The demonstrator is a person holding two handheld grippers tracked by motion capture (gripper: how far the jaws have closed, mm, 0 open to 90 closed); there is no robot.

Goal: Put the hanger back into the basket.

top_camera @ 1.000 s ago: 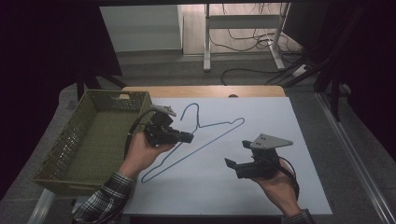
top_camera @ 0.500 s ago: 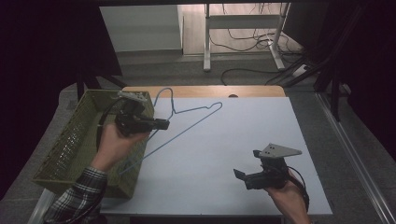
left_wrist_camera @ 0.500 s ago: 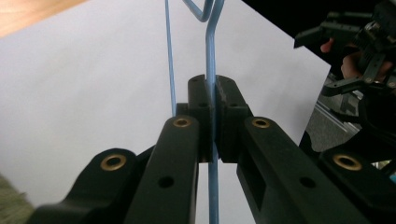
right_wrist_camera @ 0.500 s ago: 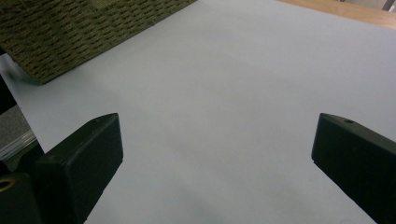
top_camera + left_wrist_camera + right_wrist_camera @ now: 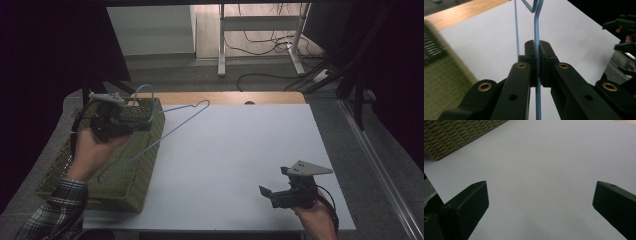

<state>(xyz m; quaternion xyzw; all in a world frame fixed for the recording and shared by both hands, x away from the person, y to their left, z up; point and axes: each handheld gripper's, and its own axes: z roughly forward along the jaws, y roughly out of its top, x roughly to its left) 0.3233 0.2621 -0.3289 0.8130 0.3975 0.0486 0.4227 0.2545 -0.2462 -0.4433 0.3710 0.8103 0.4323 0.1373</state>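
A: Black fingers of the left gripper [image 5: 537, 62] are clamped tight on the thin blue wire clothes hanger [image 5: 165, 132], by its straight wire.

B: Where does it lie from there?

A: Its long axis slants from over the olive woven basket [image 5: 65, 165] out across the white worktop [image 5: 235, 150], hook [image 5: 142, 92] at the far end.

B: And the right gripper [image 5: 272, 195]?

A: Well apart, fingers spread wide, having just been opening, with nothing between them. Left is nearer for lowering it in.

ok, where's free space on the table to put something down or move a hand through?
The white sheet is bare from the green basket to the right gripper, which is open. It is crowded at the left: the left gripper holds the blue wire hanger over the basket.
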